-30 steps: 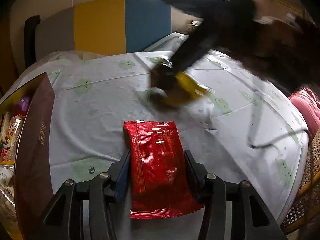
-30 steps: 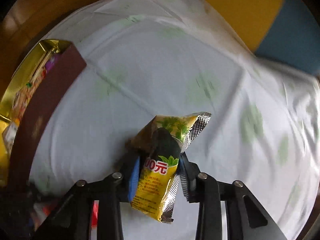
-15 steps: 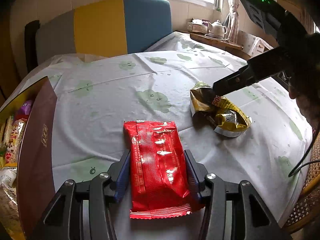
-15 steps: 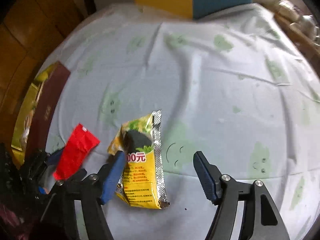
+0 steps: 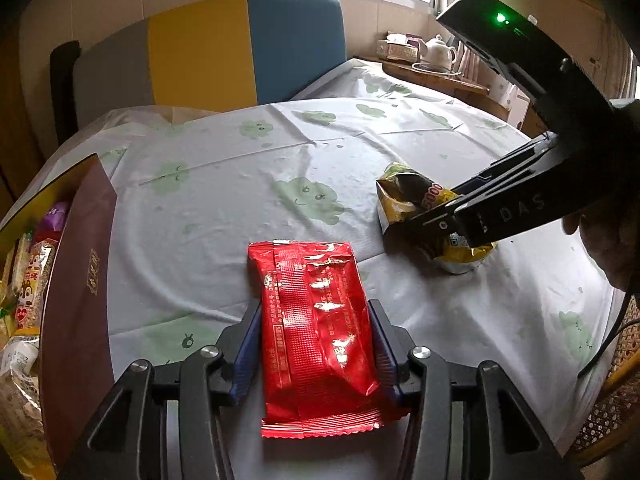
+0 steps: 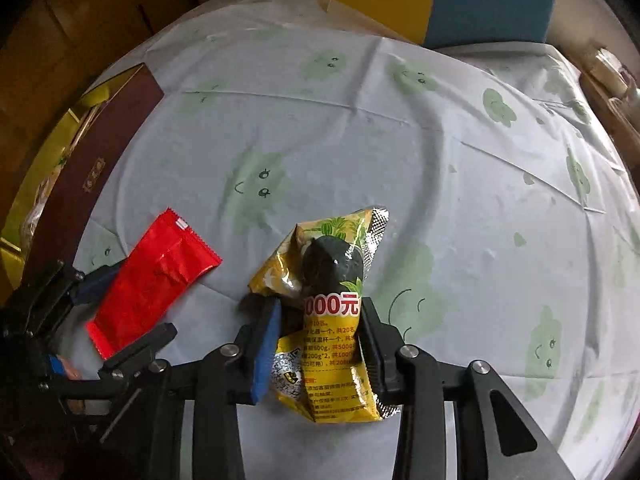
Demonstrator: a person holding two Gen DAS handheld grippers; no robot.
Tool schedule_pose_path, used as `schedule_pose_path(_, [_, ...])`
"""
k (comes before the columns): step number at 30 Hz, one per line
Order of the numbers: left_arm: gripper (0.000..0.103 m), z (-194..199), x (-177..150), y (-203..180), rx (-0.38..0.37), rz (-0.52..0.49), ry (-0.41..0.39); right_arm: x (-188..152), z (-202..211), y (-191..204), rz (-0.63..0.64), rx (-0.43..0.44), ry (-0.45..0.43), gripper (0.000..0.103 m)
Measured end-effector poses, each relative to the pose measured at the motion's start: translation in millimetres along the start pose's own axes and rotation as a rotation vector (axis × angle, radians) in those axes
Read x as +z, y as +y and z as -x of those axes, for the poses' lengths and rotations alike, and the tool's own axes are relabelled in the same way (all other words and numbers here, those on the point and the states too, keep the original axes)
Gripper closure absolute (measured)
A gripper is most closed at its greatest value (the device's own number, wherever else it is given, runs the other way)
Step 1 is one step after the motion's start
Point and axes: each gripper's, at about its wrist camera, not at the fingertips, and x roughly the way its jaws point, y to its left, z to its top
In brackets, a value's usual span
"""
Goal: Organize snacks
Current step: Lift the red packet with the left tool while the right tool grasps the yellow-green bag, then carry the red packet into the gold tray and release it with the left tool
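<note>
- The red snack packet (image 5: 316, 332) lies flat on the tablecloth (image 5: 224, 208), its long axis running between the two fingers of the left gripper (image 5: 314, 340).
- Both blue-padded fingers (image 5: 246, 344) of that gripper sit against the packet's long edges, so the gripper stands at about half width, closed on the packet; the crimped near end of the packet sticks out toward the camera.
- From the right wrist view the same packet (image 6: 154, 284) shows to the left, with the left gripper (image 6: 88, 300) at its lower end.
- The yellow snack bag (image 6: 332, 312), with a dark oval item printed or showing through its front, lies on the cloth to the right of the red packet, well apart from it.
- The right gripper (image 6: 320, 344) straddles the yellow bag at its middle; its jaws are closing, the right finger touches the bag's edge, and the blue pad (image 6: 266, 356) on the left appears just at the crumpled side.
- In the left wrist view the right gripper (image 5: 424, 224) comes down from the upper right onto the yellow bag (image 5: 408, 200).
- A brown-sided box (image 5: 76, 280) with a gold lining stands at the table's left edge, holding several other packets (image 5: 28, 280).
- Behind the table stands a chair back (image 5: 224, 48) in grey, yellow and blue; a white teapot (image 5: 440, 50) sits on a side ledge by the window.
</note>
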Motion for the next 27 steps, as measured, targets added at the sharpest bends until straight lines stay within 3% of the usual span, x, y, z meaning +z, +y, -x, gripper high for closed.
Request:
schedule_pose_path(9, [0.059,5.7,10.1,-2.0,-0.003,0.023,0.062,-6.6,4.7,-2.6,0.068,-0.022,-0.011,0.058])
schedule_pose_path(18, [0.059,54.7,23.7,15.9,-0.031,0.088,-0.018,-2.9,1.9,0.9,0.097,-0.048,-0.012,0.058])
schedule_pose_path(23, [0.059,83.5,27.9,54.9,0.026,0.182,-0.048,-4.6,3.6,2.3,0.130,-0.070,-0.023,0.058])
schedule_pose_path(27, [0.059,105.8,24.1,99.5,0.160,0.262,-0.075,-5.7,2.5,8.6,0.155,-0.087,-0.031,0.058])
